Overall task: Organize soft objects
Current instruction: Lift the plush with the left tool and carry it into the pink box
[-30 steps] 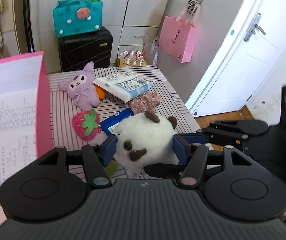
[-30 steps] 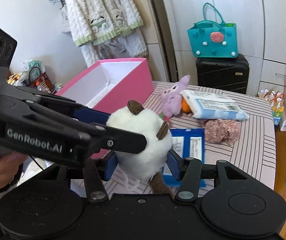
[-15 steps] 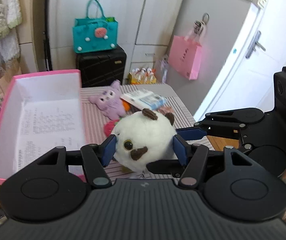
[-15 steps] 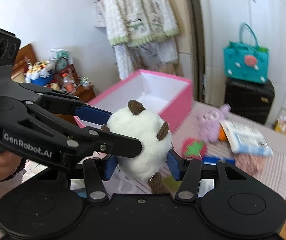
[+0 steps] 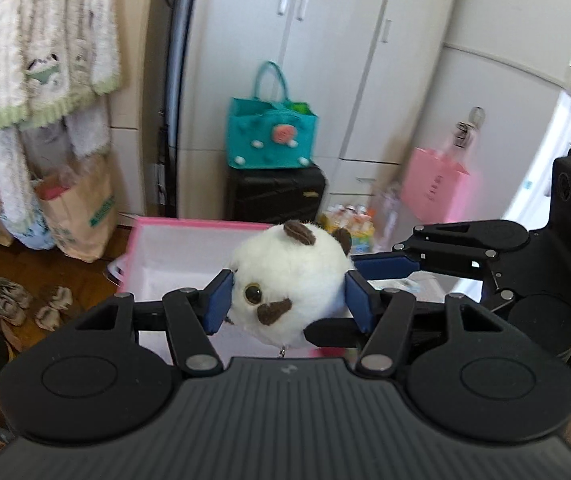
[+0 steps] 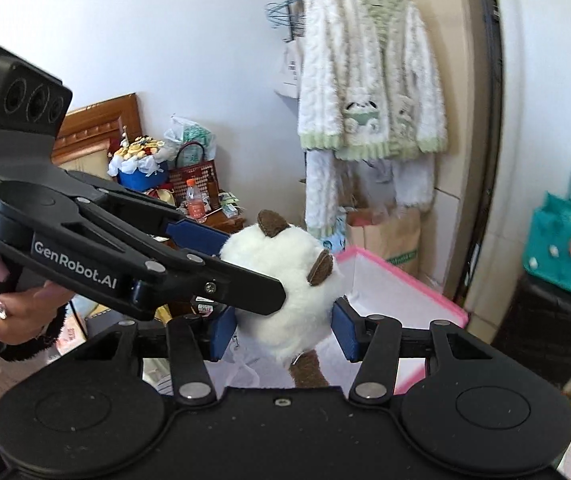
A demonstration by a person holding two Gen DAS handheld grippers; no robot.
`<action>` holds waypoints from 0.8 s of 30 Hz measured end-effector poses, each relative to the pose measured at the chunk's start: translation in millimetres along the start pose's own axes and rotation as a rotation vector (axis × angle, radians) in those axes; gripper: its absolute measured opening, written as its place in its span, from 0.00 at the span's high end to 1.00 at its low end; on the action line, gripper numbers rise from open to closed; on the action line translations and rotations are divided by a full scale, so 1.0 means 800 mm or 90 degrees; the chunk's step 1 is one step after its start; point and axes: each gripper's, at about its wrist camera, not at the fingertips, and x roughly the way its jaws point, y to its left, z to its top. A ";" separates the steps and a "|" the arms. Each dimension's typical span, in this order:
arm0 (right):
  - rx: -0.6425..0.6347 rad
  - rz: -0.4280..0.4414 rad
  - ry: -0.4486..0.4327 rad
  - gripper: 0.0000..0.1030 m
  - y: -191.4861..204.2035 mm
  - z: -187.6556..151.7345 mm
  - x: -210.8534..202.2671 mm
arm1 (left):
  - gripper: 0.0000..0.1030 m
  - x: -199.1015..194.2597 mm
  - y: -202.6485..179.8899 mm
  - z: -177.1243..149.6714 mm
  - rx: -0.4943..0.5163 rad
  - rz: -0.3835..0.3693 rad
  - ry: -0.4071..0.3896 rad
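A round white plush toy (image 5: 289,280) with brown ears and a brown tail hangs in the air, gripped from two sides. My left gripper (image 5: 289,300) is shut on it, blue pads pressed into its flanks. The right gripper (image 6: 283,330) is also shut on the white plush (image 6: 281,280), crossing the left one at an angle. In the left wrist view the right gripper's blue finger (image 5: 385,266) reaches in from the right. The left gripper's finger (image 6: 197,232) comes in from the left in the right wrist view. An open pink box (image 5: 189,222) with a white inside lies just below and beyond the plush; its rim (image 6: 405,280) also shows.
A teal bag (image 5: 271,136) sits on a black suitcase (image 5: 275,196) by white cupboards. A pink paper bag (image 5: 433,190) hangs at the right. A fluffy cardigan (image 6: 369,80) hangs on the wall above a brown paper bag (image 5: 81,212). Shoes (image 5: 5,300) lie on the floor. A hand (image 6: 13,312) holds the left gripper.
Both grippers have lifted the white plush off the striped table and swung it left over the pink box. The other toys on the table have left both views.
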 end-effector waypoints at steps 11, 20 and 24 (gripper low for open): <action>-0.105 0.012 0.091 0.47 -0.056 0.015 0.150 | 0.43 0.116 0.094 0.015 -0.035 0.042 0.076; -0.061 0.029 0.183 0.49 -0.104 -0.011 0.230 | 0.45 0.207 0.129 0.009 -0.053 0.069 0.185; -0.062 0.039 0.192 0.50 -0.114 -0.014 0.233 | 0.46 0.216 0.126 0.012 -0.047 0.076 0.200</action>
